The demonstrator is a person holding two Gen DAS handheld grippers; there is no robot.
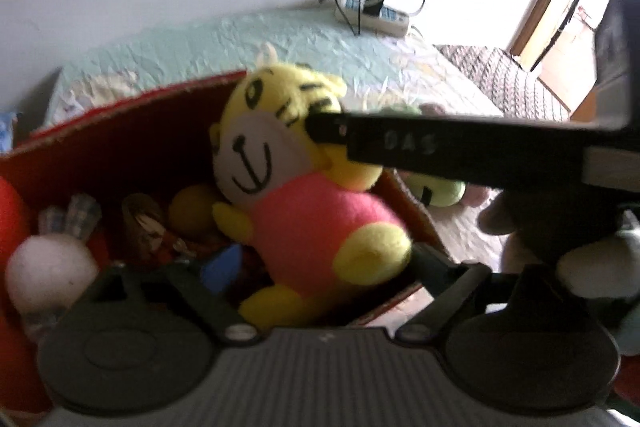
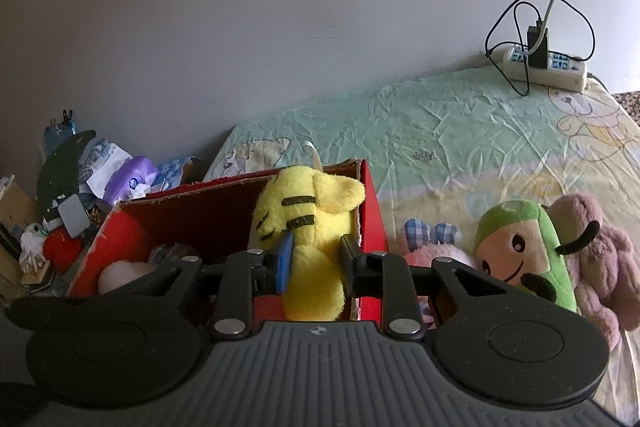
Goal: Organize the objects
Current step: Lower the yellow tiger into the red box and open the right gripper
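A yellow tiger plush in a pink shirt hangs over the open red box, tilted. My right gripper is shut on the back of its yellow head, blue pad on one side. In the left wrist view that gripper's black finger reaches in from the right and presses on the plush's head. My left gripper is open, and the plush's lower body and foot lie between its spread fingers without being pinched. The box holds several small toys, among them a white round plush.
On the bed sheet, right of the box, lie a green plush, a mauve plush and a pink one with plaid ears. A power strip with cables sits by the wall. Clutter is piled left of the box.
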